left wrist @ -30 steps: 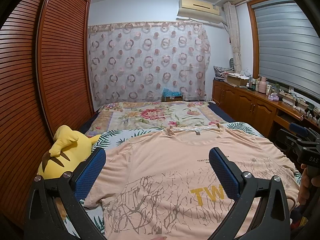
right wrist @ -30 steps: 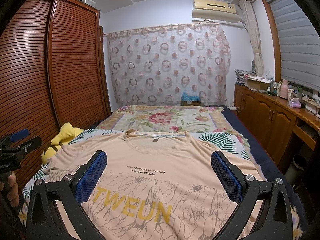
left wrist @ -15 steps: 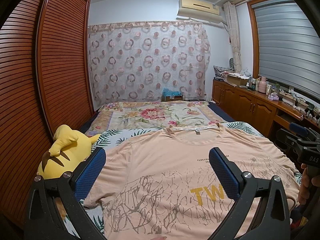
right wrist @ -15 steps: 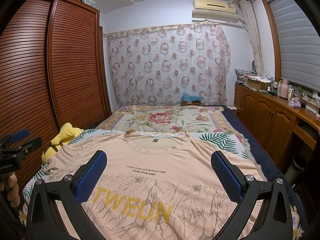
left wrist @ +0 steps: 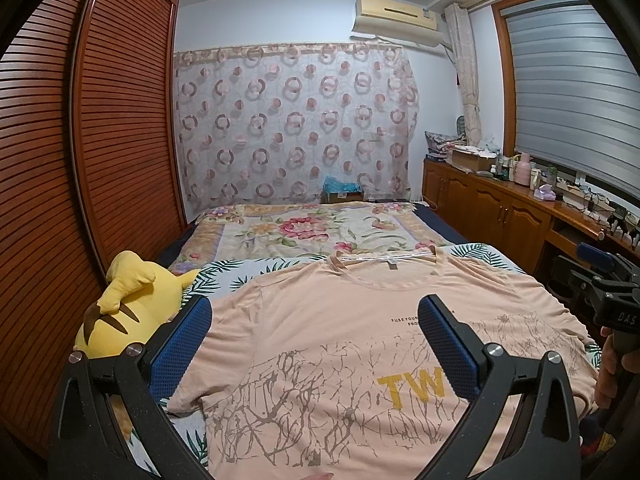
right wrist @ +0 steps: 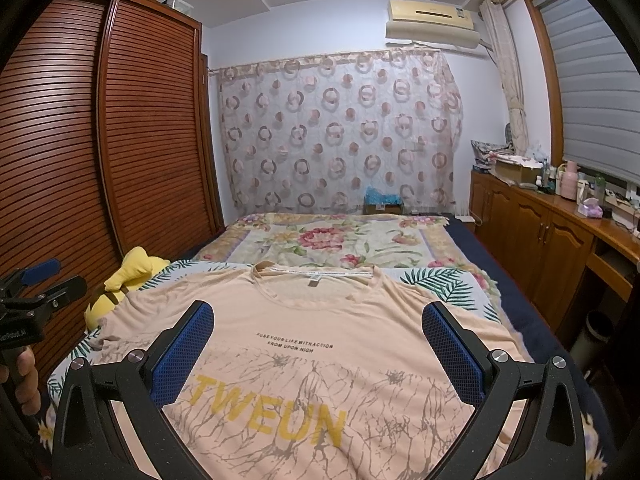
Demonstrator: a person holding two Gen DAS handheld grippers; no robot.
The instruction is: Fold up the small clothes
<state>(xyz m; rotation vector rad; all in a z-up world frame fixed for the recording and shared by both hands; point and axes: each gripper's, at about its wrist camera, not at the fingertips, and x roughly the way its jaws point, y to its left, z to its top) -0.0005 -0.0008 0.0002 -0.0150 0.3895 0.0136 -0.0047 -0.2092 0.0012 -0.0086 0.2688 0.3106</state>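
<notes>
Two views, entered in order.

Left wrist view. Left gripper [left wrist: 314, 354]: jaws spread wide, blue pads at lower left and lower right of the frame, nothing between them, touching nothing. T-shirt [left wrist: 332, 332]: peach, laid flat and face up on the bed [left wrist: 304, 232], filling the lower centre; collar toward the upper middle, yellow letters "TW" at lower right beside the right pad. The shirt lies below and beyond the open jaws; its left sleeve sits just past the left pad. Plush toy [left wrist: 124, 312]: yellow, at middle left, beside the shirt's sleeve. Right gripper [left wrist: 600, 280]: seen at the right edge, held by a hand [left wrist: 606, 368] near the shirt's other sleeve; its opening cannot be told from this side.

Right wrist view. Right gripper [right wrist: 318, 354]: jaws wide apart, empty, no contact with the cloth. T-shirt [right wrist: 320, 320]: spread across the lower centre, the word "TWEUN" between the two pads, small black print above it, collar at mid-frame. Left gripper [right wrist: 36, 292]: at the left edge, in a hand [right wrist: 26, 376], beside the shirt's sleeve. Plush toy [right wrist: 120, 280]: middle left, partly behind the sleeve. Wardrobe [right wrist: 100, 140]: brown slatted doors along the left. Curtain [right wrist: 340, 132]: circle pattern, upper centre.
</notes>
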